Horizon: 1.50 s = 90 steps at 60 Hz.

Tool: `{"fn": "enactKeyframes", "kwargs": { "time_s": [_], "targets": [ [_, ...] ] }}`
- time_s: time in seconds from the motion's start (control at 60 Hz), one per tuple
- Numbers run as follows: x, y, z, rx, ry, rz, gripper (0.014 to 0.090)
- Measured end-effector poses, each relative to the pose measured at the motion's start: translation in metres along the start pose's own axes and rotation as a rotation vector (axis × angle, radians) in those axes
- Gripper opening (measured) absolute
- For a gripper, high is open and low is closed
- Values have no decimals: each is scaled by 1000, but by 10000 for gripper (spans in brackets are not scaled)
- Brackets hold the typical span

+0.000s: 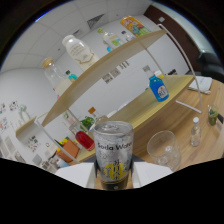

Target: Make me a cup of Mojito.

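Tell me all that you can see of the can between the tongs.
The can is a silvery metal drink can with "Soda Water" printed across its upper body and a yellow patterned label below. It is lifted and looks roughly upright in a tilted view, with its top rim in sight; whether it is opened cannot be told. The tongs press on its lower part from both sides, and nothing else touches it. Beyond it stands a clear glass on the wooden table.

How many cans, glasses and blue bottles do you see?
Cans: 1, the soda can held in the gripper
Glasses: 1, the glass beside it
Blue bottles: 1, the blue bottle on the counter
Total: 3
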Motion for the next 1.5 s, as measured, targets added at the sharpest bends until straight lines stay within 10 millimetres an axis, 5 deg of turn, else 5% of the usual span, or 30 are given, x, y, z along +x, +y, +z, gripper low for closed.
{"fn": "enactKeyframes", "kwargs": {
  "time_s": [0.333,0.583,0.817,1.05,1.35,1.5],
  "targets": [
    [-16,-40,-1,44,-231,795,503],
    [-5,-61,-7,49,-370,1354,502],
    [-10,-70,-9,56,-462,1559,503],
    [-14,-75,-10,74,-415,1374,503],
    [-53,-102,-29,221,-158,227,508],
    [-63,-93,-22,259,-58,-154,508]
  ]
}}
